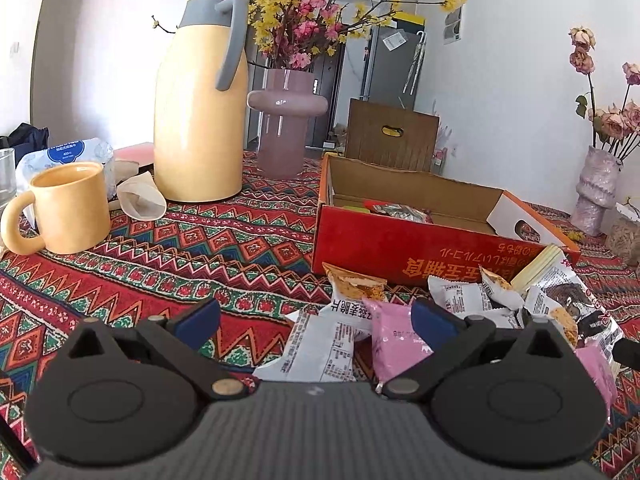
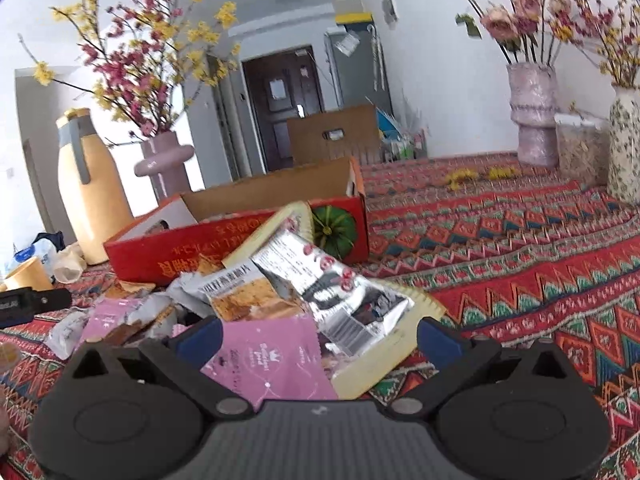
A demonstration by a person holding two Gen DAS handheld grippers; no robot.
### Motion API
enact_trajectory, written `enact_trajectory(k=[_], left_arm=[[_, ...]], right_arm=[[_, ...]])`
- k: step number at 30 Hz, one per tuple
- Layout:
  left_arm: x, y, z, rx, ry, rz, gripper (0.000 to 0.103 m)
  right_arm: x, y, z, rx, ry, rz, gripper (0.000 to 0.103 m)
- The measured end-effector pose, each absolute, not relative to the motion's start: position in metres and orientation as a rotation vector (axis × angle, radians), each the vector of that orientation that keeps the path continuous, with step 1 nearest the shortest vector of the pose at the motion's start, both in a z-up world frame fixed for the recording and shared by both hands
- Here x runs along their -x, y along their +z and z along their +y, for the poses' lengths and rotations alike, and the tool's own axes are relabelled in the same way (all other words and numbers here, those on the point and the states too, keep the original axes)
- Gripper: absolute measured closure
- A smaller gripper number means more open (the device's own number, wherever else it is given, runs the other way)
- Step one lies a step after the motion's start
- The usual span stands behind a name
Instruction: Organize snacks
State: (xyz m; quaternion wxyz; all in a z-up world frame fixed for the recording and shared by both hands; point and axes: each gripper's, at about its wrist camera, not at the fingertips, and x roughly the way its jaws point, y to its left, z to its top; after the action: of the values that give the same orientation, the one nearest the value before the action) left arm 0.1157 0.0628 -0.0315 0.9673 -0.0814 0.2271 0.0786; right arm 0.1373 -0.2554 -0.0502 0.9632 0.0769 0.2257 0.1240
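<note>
Red cardboard box (image 1: 400,240) on patterned worktop (image 1: 200,248), few snack packets (image 1: 402,211) inside; loose snack pile (image 2: 280,300) just before it. Left gripper (image 1: 316,320) and right gripper (image 2: 318,340), fingers apart, empty.

Upside-down orange Chinese and Japanese lettering on the red box (image 1: 400,248); "400" on the blue-labelled wipes pack (image 1: 68,152).
</note>
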Motion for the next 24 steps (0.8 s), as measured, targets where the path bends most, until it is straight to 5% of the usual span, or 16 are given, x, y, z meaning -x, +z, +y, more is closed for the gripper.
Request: enact_trajectory(k=[24], left_arm=[[-0.115, -0.032, 0.065, 0.183, 0.148, 0.458, 0.000]], right_arm=[[-0.183, -0.029, -0.247, 0.048, 0.253, 0.529, 0.007]])
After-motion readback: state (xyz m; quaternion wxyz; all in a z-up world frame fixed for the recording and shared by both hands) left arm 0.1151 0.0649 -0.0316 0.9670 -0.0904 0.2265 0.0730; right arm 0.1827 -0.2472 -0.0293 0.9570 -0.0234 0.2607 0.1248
